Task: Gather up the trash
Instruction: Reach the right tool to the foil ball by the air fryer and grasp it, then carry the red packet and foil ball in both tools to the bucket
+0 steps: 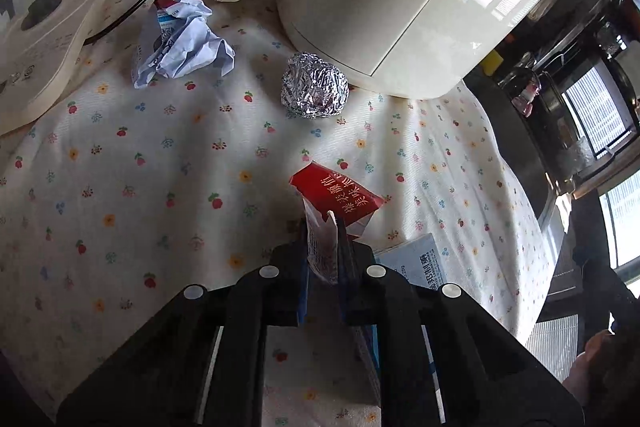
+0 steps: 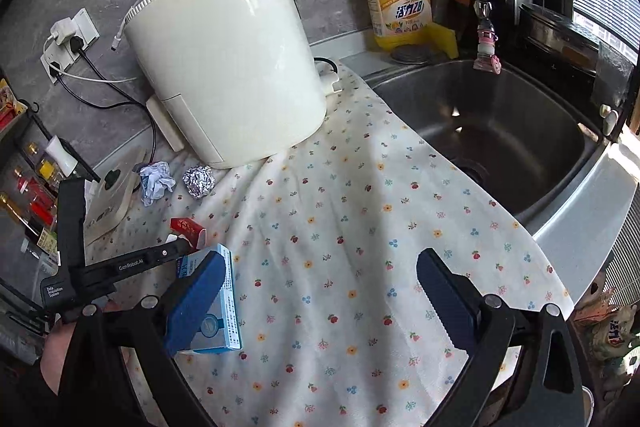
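Home kitchen: steel sink [image 2: 520,131], dish soap bottle [image 2: 398,3], wall sockets [image 2: 72,43]

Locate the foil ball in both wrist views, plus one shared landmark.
Left wrist: the foil ball sits at upper centre on the floral cloth, just in front of the cream appliance.
Right wrist: the foil ball is small at left of centre, below the appliance's lower left edge.
Shared landmark: the crumpled white paper lies just left of the ball in both.

A red packet [image 1: 336,197], silver foil ball [image 1: 314,90] and cream appliance [image 2: 228,67] on flower-dotted white cloth [image 2: 360,267].
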`<state>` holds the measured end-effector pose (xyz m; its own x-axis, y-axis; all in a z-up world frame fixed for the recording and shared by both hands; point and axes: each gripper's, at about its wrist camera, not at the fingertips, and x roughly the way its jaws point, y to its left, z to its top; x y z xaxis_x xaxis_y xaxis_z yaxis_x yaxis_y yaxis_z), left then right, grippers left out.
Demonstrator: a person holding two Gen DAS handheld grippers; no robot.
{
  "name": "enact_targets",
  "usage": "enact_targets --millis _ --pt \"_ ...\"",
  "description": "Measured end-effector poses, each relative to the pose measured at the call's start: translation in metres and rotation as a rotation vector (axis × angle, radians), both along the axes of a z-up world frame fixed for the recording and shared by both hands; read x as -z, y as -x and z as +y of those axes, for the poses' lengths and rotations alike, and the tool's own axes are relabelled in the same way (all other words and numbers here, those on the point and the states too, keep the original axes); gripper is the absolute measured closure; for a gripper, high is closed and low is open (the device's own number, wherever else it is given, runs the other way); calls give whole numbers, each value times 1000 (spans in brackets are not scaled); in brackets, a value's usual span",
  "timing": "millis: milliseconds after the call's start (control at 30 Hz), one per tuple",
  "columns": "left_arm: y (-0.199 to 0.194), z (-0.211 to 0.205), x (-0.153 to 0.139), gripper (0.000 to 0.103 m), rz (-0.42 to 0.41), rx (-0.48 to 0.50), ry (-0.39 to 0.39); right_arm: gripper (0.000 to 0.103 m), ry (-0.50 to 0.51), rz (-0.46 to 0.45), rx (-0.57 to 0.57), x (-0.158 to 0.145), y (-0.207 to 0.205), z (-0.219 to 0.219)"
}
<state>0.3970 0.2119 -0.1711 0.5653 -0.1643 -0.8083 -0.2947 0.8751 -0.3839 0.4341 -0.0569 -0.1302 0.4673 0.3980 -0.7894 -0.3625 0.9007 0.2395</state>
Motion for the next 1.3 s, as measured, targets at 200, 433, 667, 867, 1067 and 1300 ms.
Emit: enact_targets --millis 200,433,667,867,1067,1300 --pt "29 28 -20 91 -40 -149 -30 11 -17 5 -172 6 -22 52" --pt "79 71 -37 91 -47 -338 -79 27 -14 -10 -356 20 -26 119" --pt "129 99 -37 91 -32 -495 -84 42 30 -12 -429 38 -39 170" --pt "154 110 -36 91 -40 -566 -76 49 107 -9 -439 60 -49 204" --pt "160 117 -33 91 -63 -597 -66 51 191 -33 -423 69 -54 228" --pt "153 123 -37 91 -93 -594 -62 75 204 -41 -449 68 -54 237"
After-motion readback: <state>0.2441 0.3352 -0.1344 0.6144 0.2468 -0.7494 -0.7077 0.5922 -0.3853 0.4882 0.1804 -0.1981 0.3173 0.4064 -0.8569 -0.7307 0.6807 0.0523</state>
